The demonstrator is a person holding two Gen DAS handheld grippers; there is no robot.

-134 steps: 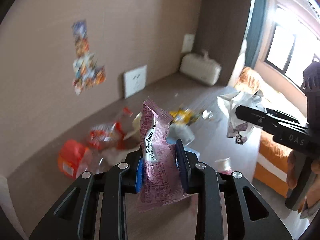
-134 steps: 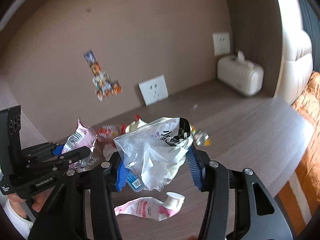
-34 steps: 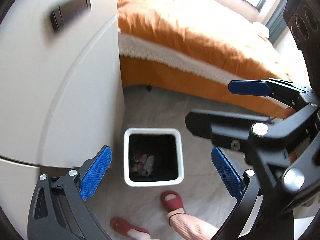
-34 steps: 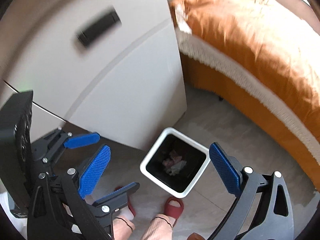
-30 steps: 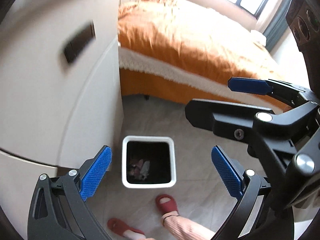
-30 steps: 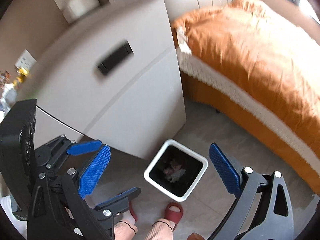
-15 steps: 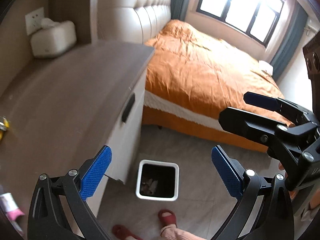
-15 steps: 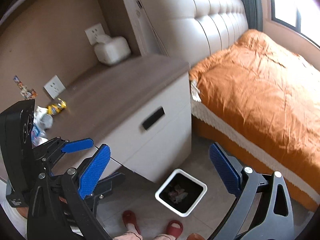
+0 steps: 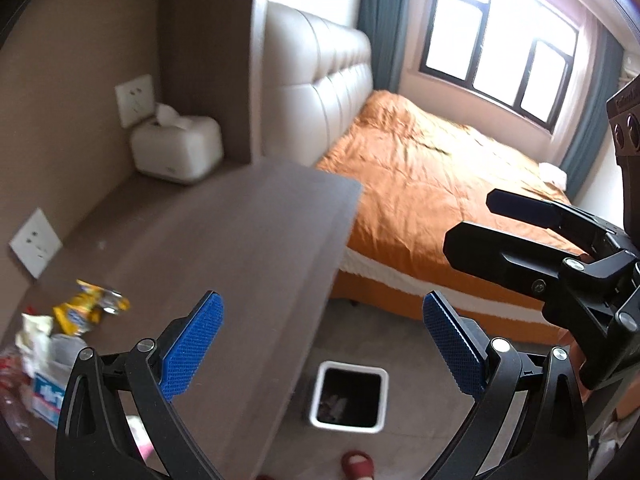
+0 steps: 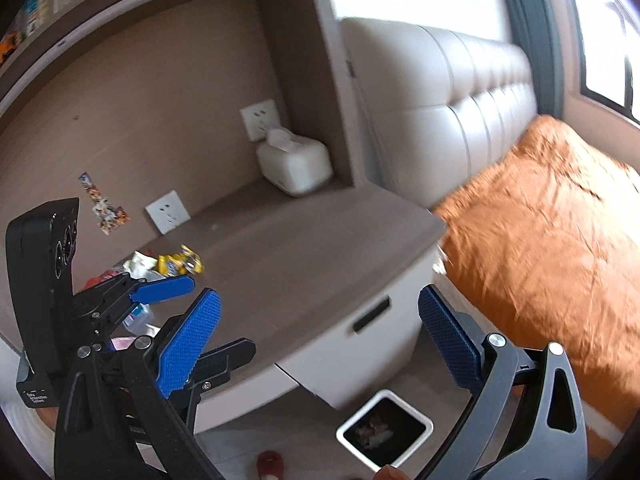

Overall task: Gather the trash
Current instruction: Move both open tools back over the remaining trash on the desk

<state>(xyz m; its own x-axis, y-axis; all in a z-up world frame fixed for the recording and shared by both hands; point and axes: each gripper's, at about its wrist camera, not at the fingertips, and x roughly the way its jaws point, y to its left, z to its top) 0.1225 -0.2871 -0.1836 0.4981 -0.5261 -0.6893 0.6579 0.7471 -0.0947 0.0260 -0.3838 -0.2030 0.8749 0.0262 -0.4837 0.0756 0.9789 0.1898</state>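
both grippers are spread wide and hold nothing: the left gripper (image 9: 320, 344) and the right gripper (image 10: 320, 332). the remaining wrappers (image 9: 86, 308) lie on the brown desk top (image 9: 240, 240) near a wall socket (image 9: 35, 242). the white trash bin (image 9: 349, 397) stands on the floor beside the desk, with scraps inside.

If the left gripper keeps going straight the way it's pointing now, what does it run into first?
Probably the front edge of the wooden desktop, which sits between the open jaws of the left gripper. The trash bin lies lower, on the floor. Depth is unclear.
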